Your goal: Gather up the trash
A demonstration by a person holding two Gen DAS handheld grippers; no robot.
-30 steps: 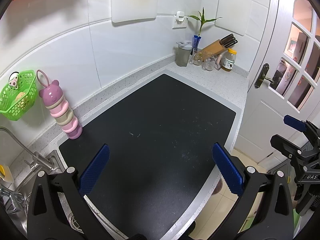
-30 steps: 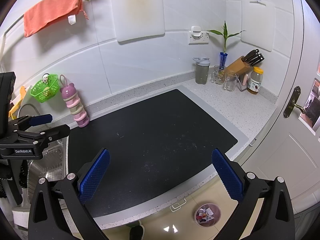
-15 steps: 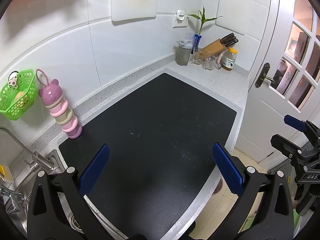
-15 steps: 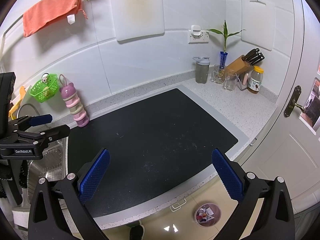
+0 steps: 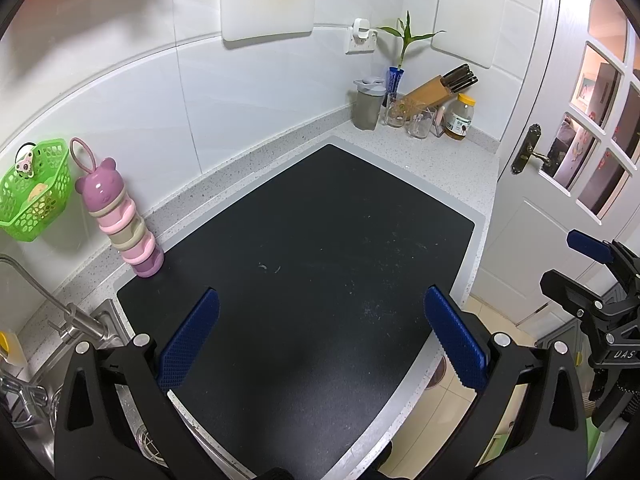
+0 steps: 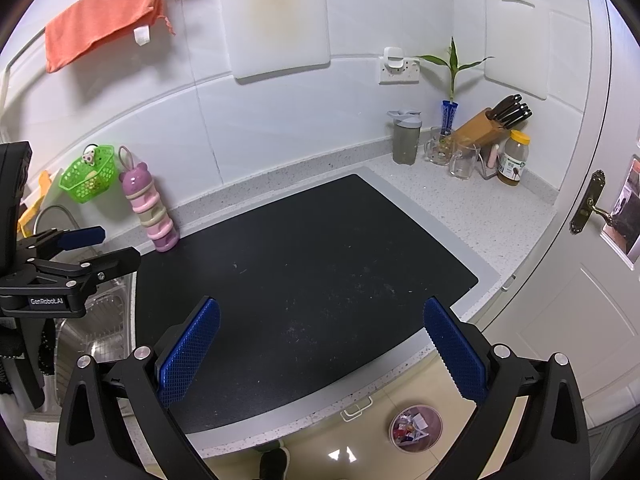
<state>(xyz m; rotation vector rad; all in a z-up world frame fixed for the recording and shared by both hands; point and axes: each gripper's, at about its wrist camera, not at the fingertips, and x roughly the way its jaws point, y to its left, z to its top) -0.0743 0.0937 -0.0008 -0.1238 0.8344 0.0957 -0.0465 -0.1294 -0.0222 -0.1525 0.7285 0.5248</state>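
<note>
Right now both grippers hang above the near edge of the counter with nothing between their fingers: the left gripper [image 5: 320, 340] and the right gripper [image 6: 320, 344] each have their blue pads spread wide apart. The black mat [image 5: 312, 248] below them carries no wrapper or scrap that I can make out, only a few pale specks and crumbs [image 5: 268, 267] near its middle. The trash sits in the small round bin [image 6: 416, 427] on the floor, just off the near right of the counter; its contents look like crumpled wrappers. A pink stacked container [image 6: 150, 208] stands at the mat's far left corner, and a knife block [image 6: 492, 122] with jars fills the far right corner. I judge the collecting nearly or wholly done. To finish well, scan the mat and the grey counter [image 6: 472, 200] once more, and leave the kitchen things alone.
</note>
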